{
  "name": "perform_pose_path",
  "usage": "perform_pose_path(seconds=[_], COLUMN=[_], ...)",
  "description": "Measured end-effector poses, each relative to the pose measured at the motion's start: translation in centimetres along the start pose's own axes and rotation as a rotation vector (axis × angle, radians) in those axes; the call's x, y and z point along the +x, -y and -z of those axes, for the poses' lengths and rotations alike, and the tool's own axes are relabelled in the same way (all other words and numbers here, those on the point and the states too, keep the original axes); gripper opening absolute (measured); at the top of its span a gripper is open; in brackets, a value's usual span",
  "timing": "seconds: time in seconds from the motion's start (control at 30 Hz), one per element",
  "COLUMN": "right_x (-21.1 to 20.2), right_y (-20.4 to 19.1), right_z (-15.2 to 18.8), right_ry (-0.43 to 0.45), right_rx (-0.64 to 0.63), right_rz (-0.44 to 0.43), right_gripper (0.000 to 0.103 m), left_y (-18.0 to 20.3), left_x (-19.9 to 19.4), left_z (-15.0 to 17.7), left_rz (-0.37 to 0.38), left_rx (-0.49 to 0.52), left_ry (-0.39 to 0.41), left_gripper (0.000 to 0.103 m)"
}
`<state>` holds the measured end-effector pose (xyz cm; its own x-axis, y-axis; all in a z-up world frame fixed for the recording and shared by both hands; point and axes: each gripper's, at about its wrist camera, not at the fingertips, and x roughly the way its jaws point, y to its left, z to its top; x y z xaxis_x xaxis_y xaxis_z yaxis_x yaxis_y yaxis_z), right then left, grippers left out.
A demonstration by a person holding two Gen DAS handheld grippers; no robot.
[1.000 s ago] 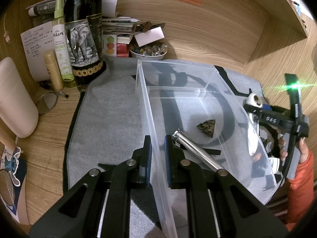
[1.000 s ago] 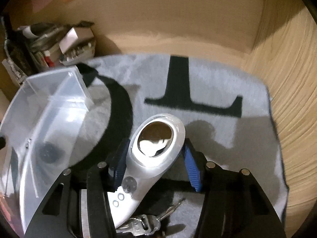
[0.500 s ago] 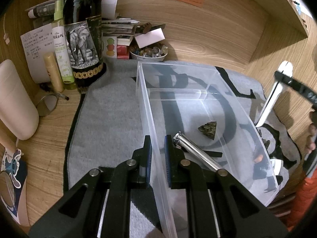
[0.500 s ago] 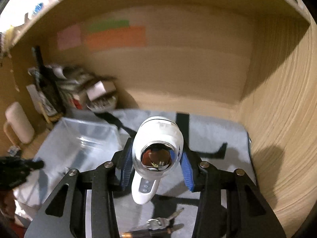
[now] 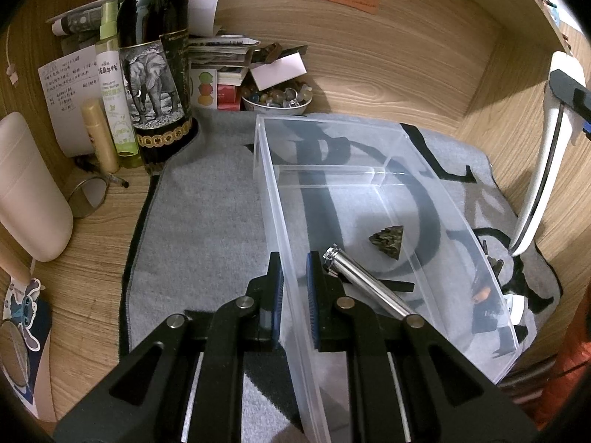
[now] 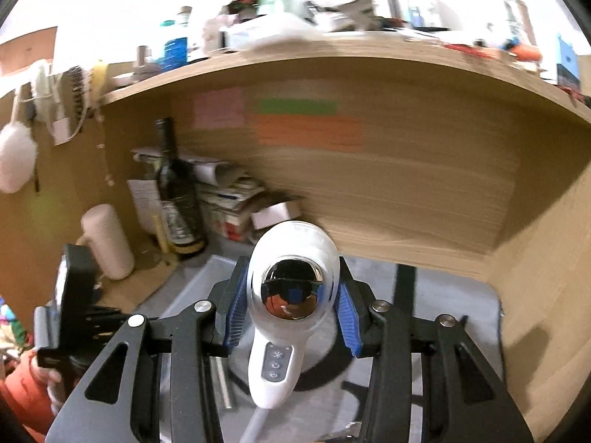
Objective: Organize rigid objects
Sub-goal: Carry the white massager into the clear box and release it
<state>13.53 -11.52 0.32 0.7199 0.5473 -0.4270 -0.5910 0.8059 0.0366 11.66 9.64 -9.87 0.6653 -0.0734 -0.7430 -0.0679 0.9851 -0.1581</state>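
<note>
Right jaws (image 6: 291,317): clamped across the rounded head of the white plastic handheld device with a mirrored oval face (image 6: 291,288); blue pads press both flanks. Jaws have just been closing, device between them. Device carried clear of the grey printed cloth (image 6: 443,332); its handle with the three buttons hangs down toward the lower centre of the right wrist view, so long axis runs roughly vertical, head up.

Left jaws (image 5: 293,288): together on the near left wall of the clear plastic storage box (image 5: 269,192), one pad outside, one inside.

Key relation: in the left wrist view the device (image 5: 543,170) stands at the right edge of the frame, high beside the box's right wall, tail pointing down. Box floor lies lower left of it, already holding a shiny metal cylinder (image 5: 365,284) and a small dark pyramid-shaped object (image 5: 388,240). Open floor remains in the middle and at the lower right.

Judgement: the right hand holds the device, so it makes the placement; the left only steadies the box. Device likely needs tipping flat to fit
</note>
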Motion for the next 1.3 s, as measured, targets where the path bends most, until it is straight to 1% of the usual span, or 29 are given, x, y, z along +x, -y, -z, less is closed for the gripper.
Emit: perform_pose_path(seconds=[0.1, 0.2, 0.33, 0.4, 0.73, 0.87, 1.0, 1.13, 1.23, 1.3], right_x=[1.3, 3.3, 6.8, 7.8, 11.8, 12.6, 12.2, 10.8, 9.3, 8.3], right_y=[-1.2, -2.2, -3.4, -3.6, -4.6, -5.0, -5.2, -4.7, -3.9, -3.3], right_z=[0.5, 1.6, 3.4, 4.0, 5.2, 5.9, 5.9, 5.0, 4.1, 3.6], right_ry=[-0.033, -0.100, -0.211, -0.248, -0.382, -0.430, -0.414, -0.353, -0.300, -0.266], right_rx=[-0.023, -0.051, -0.096, -0.103, -0.120, -0.136, -0.148, -0.148, -0.122, -0.108], right_rz=[-0.037, -0.058, -0.064, -0.071, -0.117, -0.112, -0.105, -0.078, -0.069, -0.052], right_gripper=[0.039, 0.040, 0.039, 0.039, 0.039, 0.039, 0.041, 0.051, 0.056, 0.063], left_y=[0.0, 0.0, 0.1, 0.1, 0.1, 0.0, 0.0, 0.0, 0.1, 0.2], left_x=[0.0, 0.0, -0.1, -0.1, -0.2, -0.3, -0.3, -0.3, -0.3, -0.3], left_z=[0.0, 0.0, 0.0, 0.0, 0.0, 0.0, 0.0, 0.1, 0.1, 0.1], left_rz=[0.001, 0.001, 0.001, 0.004, 0.005, 0.008, 0.007, 0.007, 0.003, -0.002], left_rx=[0.000, 0.000, 0.001, 0.001, -0.001, -0.004, -0.001, 0.001, 0.005, 0.007], left_ry=[0.000, -0.001, -0.002, -0.002, -0.004, -0.004, -0.005, -0.006, -0.005, -0.004], left_gripper=[0.012, 0.012, 0.012, 0.012, 0.012, 0.012, 0.012, 0.012, 0.012, 0.012])
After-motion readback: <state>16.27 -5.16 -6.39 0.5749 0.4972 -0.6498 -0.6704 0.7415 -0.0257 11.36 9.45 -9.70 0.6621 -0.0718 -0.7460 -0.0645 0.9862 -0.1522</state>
